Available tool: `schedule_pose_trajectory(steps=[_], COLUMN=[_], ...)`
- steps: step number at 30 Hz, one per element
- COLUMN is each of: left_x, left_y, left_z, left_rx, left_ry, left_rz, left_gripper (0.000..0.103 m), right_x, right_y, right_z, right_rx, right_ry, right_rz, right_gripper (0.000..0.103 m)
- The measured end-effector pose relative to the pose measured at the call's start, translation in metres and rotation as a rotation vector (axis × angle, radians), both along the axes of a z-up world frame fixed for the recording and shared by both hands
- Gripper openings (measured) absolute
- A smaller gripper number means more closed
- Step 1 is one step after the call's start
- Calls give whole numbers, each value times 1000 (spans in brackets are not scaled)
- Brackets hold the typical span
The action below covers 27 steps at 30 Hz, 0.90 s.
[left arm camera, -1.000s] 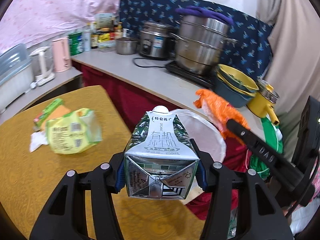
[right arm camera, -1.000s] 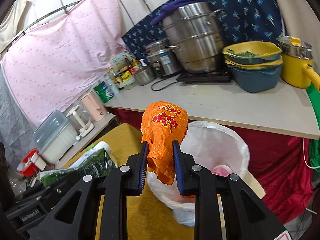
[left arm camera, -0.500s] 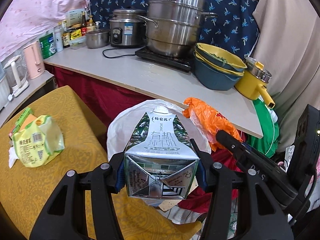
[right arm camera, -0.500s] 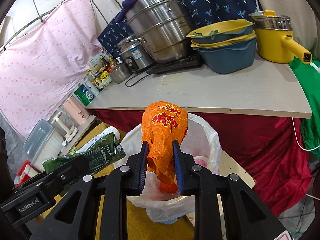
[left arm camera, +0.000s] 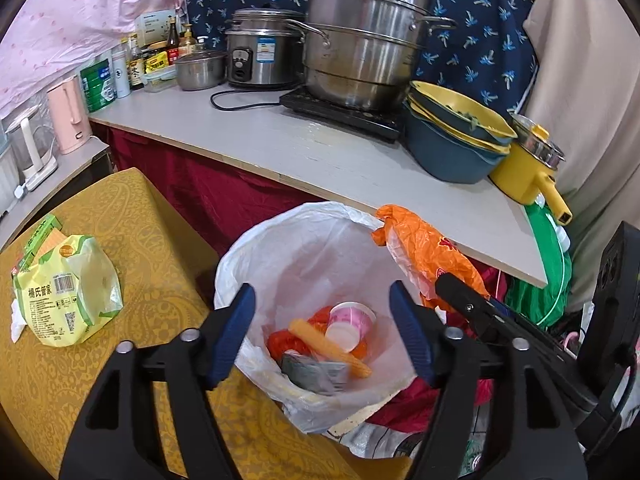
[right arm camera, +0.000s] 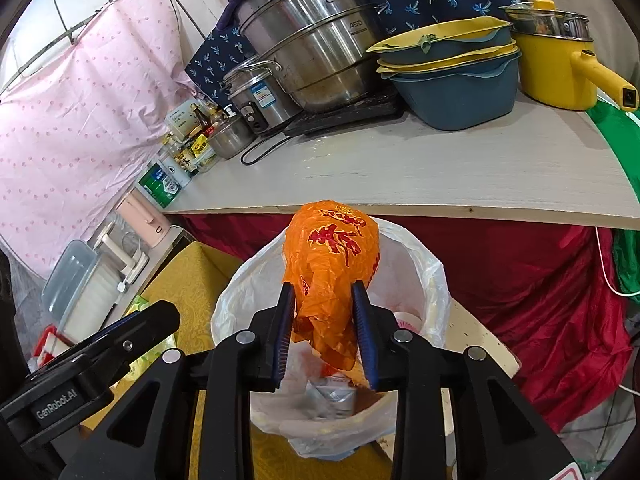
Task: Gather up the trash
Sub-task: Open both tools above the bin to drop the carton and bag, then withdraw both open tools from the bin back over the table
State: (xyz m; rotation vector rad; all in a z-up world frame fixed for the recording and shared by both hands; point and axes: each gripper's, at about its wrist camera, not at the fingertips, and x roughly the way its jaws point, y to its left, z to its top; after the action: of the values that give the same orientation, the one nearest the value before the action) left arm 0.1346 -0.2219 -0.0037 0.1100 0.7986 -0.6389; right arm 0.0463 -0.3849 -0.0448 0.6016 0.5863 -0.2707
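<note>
The carton [left arm camera: 316, 372] lies at the bottom of the white bin bag [left arm camera: 256, 256], under a carrot [left arm camera: 328, 346] and beside a pink cup [left arm camera: 350, 324] at its 1 o'clock. The left gripper [left arm camera: 322, 340] hangs over the bag's mouth; its jaws have just been opening and stand spread wide with nothing between them. The right gripper [right arm camera: 325, 334] is at the bag's rim, seen in the left view at 3 o'clock. Its jaws have just been opening too, with the orange bag [right arm camera: 332, 264] between them; the crumpled plastic fills the gap and bulges out past the tips, and whether the pads press on it cannot be told. On the yellow table [left arm camera: 132, 216], at 9 o'clock from the bin bag and well apart from it, lies a yellow-green wrapper [left arm camera: 68, 300]. The counter [left arm camera: 320, 148] at 12 o'clock carries a steamer [left arm camera: 368, 40] and stacked basins [left arm camera: 452, 136].
</note>
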Motion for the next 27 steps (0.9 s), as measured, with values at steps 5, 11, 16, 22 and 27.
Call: schedule_pose_trajectory(steps=[5, 11, 16, 22, 27], left_x=[8, 16, 20, 24, 28], left_y=[10, 27, 48, 79, 110], left_z=[2, 4, 8, 13, 17], left_rx=[-9, -24, -36, -56, -74], left_ry=[-9, -2, -3, -2, 0], left_rz=[30, 69, 100, 150, 197], left_gripper=[76, 76, 76, 76, 76], right_x=[11, 23, 28, 37, 46], right_y=[9, 20, 30, 57, 86], right_z=[6, 15, 20, 31, 39], right_rx=[-17, -32, -37, -58, -70], right_ry=[-17, -29, -35, -41, -49], right_rz=[2, 17, 32, 75, 125], right_gripper=[51, 60, 61, 65, 65])
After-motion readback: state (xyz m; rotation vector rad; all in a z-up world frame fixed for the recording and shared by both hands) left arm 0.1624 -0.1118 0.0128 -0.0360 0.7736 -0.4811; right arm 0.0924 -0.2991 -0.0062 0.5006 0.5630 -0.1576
